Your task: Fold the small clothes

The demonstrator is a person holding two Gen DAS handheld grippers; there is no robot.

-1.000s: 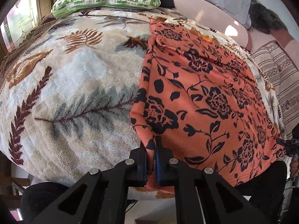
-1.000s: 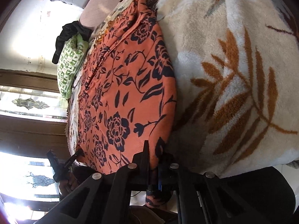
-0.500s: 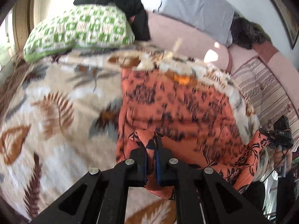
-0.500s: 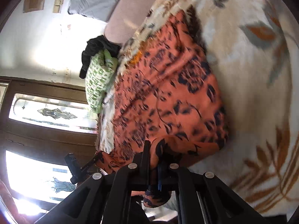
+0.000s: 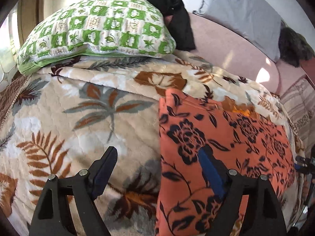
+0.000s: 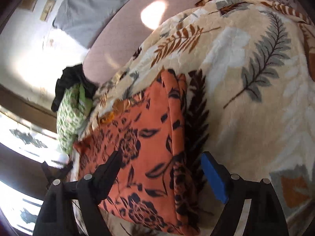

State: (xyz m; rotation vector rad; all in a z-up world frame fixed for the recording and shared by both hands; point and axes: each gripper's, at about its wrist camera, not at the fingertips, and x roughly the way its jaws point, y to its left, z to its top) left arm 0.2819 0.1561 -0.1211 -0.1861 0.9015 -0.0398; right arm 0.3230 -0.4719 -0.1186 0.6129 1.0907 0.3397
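An orange garment with a dark floral print (image 5: 220, 141) lies folded in half on the leaf-patterned blanket (image 5: 82, 118). My left gripper (image 5: 157, 157) is open and empty over the garment's left edge, with its right finger above the cloth. In the right wrist view the same garment (image 6: 145, 141) lies doubled, with its layered right edge showing. My right gripper (image 6: 161, 161) is open and empty, straddling that right edge. The left gripper shows at the far left of the right wrist view (image 6: 57, 169).
A green and white pillow (image 5: 98, 31) with black clothing (image 5: 169, 5) on it lies at the back of the bed. A pink headboard (image 5: 226, 45) and a grey cushion (image 5: 242, 11) stand behind. A striped cloth (image 5: 301, 106) lies to the right.
Both grippers carried the garment's near edge forward over the far half, then opened and let go. The garment now lies folded in half.
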